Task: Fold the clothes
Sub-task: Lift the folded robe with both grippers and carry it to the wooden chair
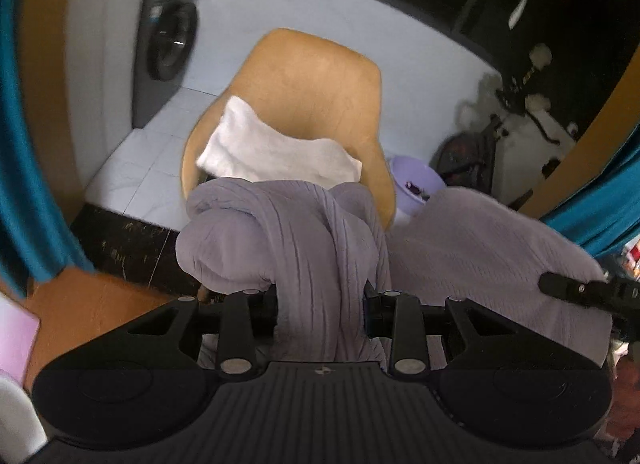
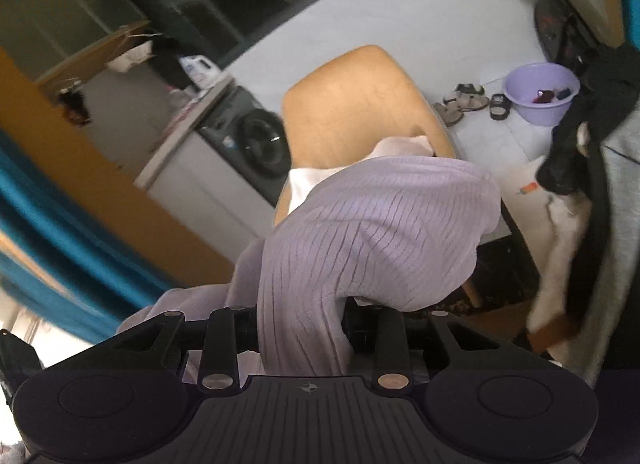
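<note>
Taking the tan chair [image 1: 316, 88] as the landmark: to its left in the left wrist view stands a grey front-loading washing machine [image 1: 168, 44] on the pale tiled floor [image 1: 132, 168]. On the chair's seat lies a folded white towel [image 1: 272, 152]. In front of the chair, nearer the camera, the left gripper [image 1: 320, 300] has its fingers closed partway on a bunched fold of the lilac ribbed garment [image 1: 288, 240], which hangs up off the ground between both grippers. The cloth spreads rightward to the right gripper [image 1: 576, 290], seen at the frame's edge. In the right wrist view that gripper [image 2: 300, 324] likewise pinches a gathered fold of the same garment [image 2: 372, 224], fingers partly closed. Right of the chair, a lilac basin [image 2: 540, 92] sits on the floor beside sandals [image 2: 460, 102].
</note>
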### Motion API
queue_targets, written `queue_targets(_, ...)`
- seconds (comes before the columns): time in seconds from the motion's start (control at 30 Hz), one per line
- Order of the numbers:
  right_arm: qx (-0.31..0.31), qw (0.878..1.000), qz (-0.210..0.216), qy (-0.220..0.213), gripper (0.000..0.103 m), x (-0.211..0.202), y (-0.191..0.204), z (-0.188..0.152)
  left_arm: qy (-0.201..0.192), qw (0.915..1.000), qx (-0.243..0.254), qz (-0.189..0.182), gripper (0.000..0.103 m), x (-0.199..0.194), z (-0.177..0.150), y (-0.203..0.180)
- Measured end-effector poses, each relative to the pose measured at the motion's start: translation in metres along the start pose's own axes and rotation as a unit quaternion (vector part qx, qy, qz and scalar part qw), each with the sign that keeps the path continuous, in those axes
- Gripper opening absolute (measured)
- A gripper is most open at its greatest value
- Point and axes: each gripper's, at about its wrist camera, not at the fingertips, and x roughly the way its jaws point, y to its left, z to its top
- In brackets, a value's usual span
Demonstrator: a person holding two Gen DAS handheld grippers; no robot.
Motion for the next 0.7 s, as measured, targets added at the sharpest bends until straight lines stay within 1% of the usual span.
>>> queue_targets(0.13,0.015,1.000,-0.021,-0.010,0.029,0.070,0.014,0.034,0.015,0.9994,0.027,-0.016,0.034,0.051,0.057,0.028)
queue_targets(0.2,0.017,0.999,-0.029,-0.017,0.029,0.104,0.017,0.051,0.017,0.9992,0.028,-0.022,0.034,0.075,0.083,0.039)
queue_targets(0.33,0.022,0.999,-0.028,-0.030,0.029,0.171,0.013,0.094,0.004,0.9995,0.029,-0.016,0.034,0.124,0.137,0.062)
queue_targets(0.43,0.018,0.999,-0.020,-0.033,0.028,0.227,0.001,0.137,-0.011,0.9993,0.036,-0.002,0.034,0.162,0.178,0.069)
queue_targets(0.53,0.014,0.999,-0.008,-0.034,0.029,0.283,-0.013,0.185,-0.023,0.9984,0.046,0.022,0.034,0.203,0.219,0.073)
queue_targets(0.6,0.017,0.999,0.000,-0.027,0.029,0.324,-0.022,0.223,-0.025,0.9976,0.048,0.043,0.034,0.233,0.246,0.074)
queue_targets(0.7,0.017,1.000,0.004,-0.013,0.029,0.386,-0.035,0.279,-0.013,0.9965,0.045,0.069,0.034,0.280,0.284,0.079)
